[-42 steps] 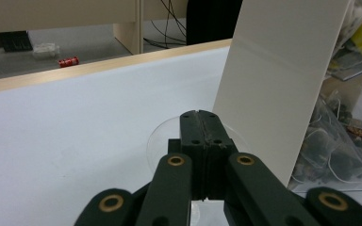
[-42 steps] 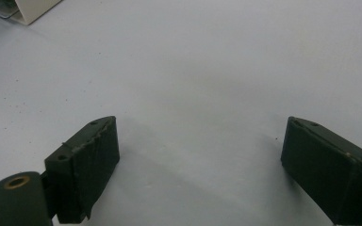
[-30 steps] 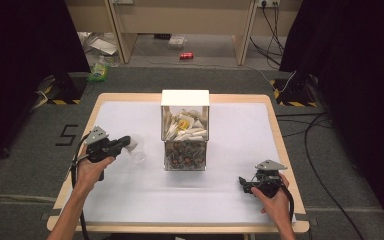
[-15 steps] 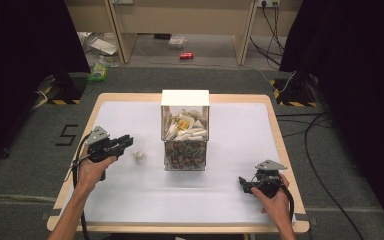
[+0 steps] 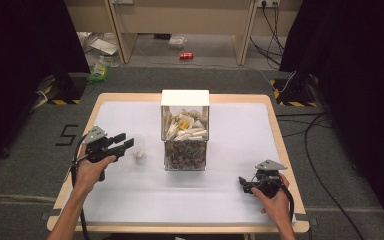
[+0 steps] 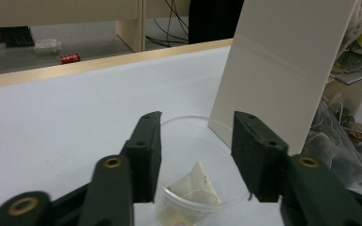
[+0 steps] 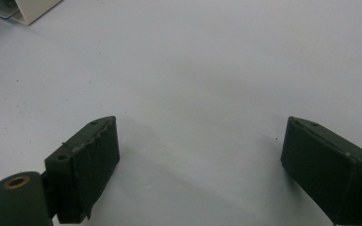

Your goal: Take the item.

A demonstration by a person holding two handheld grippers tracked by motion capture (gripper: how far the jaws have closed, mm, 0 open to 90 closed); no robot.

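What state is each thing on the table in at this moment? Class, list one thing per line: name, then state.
left tongs: open, jaws have just been opening, spread above the cup
clear plastic cup: upright on the table, released, one tea bag inside
tea bag: lying at the cup's bottom
clear box: upright, white top, filled with tea bags
right tongs: open, nothing between them, over bare table

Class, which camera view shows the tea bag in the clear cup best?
The left gripper view: the tea bag lies close up inside the clear cup. The high view shows it as a small pale blur.
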